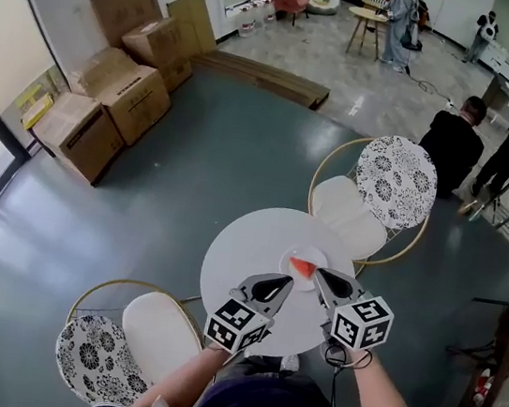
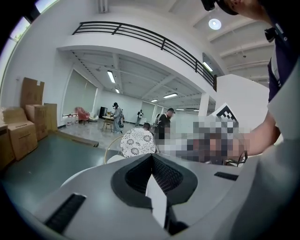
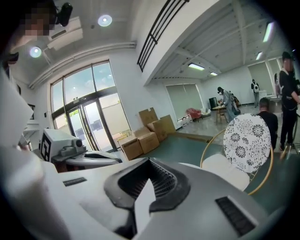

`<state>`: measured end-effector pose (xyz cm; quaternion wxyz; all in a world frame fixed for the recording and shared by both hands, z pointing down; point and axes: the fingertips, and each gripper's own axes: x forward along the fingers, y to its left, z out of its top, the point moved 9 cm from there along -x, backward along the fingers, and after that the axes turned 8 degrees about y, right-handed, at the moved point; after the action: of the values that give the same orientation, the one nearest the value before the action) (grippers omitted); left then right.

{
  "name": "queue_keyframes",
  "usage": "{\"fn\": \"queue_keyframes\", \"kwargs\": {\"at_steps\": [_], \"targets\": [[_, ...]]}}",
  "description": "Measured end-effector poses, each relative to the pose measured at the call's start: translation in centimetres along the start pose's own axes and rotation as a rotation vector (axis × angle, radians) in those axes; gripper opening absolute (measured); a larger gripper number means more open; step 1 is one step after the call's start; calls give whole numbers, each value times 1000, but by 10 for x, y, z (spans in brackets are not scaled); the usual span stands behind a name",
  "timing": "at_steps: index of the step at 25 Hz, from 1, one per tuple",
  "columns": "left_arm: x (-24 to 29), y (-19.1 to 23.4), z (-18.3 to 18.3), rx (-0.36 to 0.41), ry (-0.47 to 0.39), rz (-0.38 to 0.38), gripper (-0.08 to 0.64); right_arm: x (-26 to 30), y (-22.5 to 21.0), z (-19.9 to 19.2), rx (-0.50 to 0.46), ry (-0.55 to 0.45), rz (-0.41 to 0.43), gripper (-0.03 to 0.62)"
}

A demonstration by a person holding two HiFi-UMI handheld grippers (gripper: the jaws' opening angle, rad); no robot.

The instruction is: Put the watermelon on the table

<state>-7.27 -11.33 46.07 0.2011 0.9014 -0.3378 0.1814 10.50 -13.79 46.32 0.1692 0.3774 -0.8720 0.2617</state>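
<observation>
Watermelon, a small red wedge, lies on a white plate toward the near right of the round white surface; not yet on the bare top. Left hand-held gripper hangs just beside the plate's near-left edge, jaws pressed together, nothing between them. Right hand-held gripper has its tip at the plate's right rim, jaws likewise closed and empty. Both gripper views look out level across the room, not down at the wedge. Judgement: the pick has not begun. The right one is better placed. It should part its jaws first, tip nose-down and take the wedge across its thin faces with light pressure, since the flesh may crush. Then lift clear of the rim and set down on bare top left of the plate.
</observation>
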Motion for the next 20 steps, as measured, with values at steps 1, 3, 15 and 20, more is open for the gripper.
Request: {"fn": "queue_keyframes", "kwargs": {"at_steps": [1,3,15,20], "targets": [[-2,-1,3,1,-3,-2,5,-5,5,4,-18,-18,4,5],[-6,-5,8,4,-15,-7,5,-14,15,11,-59,-48,5,5],[-23,-28,36,37,-72,-56,5,-50,51,36,-181,-157,17,5],[-27,-32,40,46,-83,-59,5,-56,54,36,-194,-171,4,5]]}}
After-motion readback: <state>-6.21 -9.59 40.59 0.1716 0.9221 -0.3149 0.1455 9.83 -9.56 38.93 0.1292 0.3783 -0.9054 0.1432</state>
